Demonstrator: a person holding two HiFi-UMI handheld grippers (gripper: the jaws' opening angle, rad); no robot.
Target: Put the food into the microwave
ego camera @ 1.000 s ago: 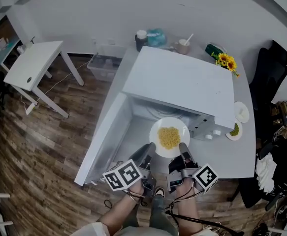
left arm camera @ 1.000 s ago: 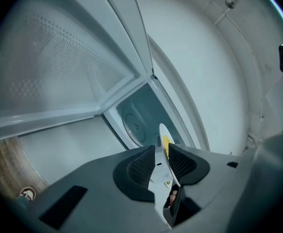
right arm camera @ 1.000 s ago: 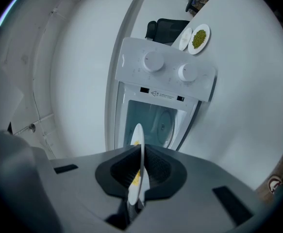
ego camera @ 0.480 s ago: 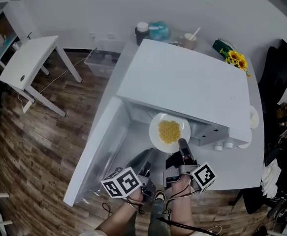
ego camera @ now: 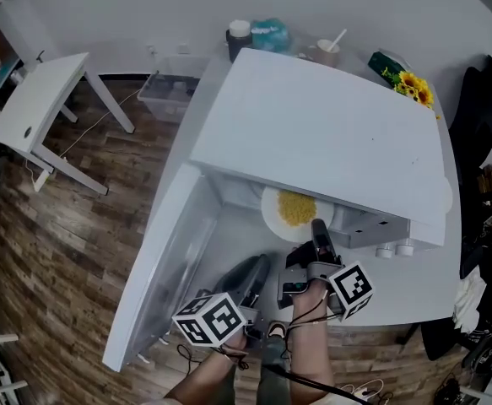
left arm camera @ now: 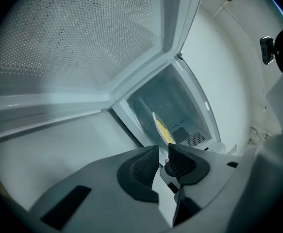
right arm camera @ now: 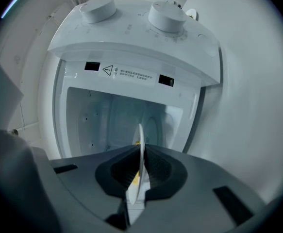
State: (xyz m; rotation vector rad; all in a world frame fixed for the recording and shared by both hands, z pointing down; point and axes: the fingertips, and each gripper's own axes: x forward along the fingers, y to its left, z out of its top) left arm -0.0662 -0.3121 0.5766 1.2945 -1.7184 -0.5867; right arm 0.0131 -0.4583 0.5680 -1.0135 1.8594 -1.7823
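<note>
On a white counter sits a white microwave (ego camera: 330,133), its door (ego camera: 165,268) swung wide open to the left. A white plate (ego camera: 271,213) carrying a heap of yellow food (ego camera: 296,207) is partly inside the cavity, its near edge sticking out of the opening. The right gripper (ego camera: 317,226) has its jaws clamped on the near rim of the plate; in its own view the plate stands edge-on between the pads. The left gripper (ego camera: 261,264) hangs lower, just beside the right one and clear of the plate, its jaws a narrow gap apart with nothing between them. Each gripper carries a cube with black-and-white square markers. Above the cavity opening in the right gripper view is a warning label (right arm camera: 131,73): a triangle sign and lines of small print, too fine to read. Two round white knobs (right arm camera: 166,16) sit on the control panel, their markings too faint to make out.
</note>
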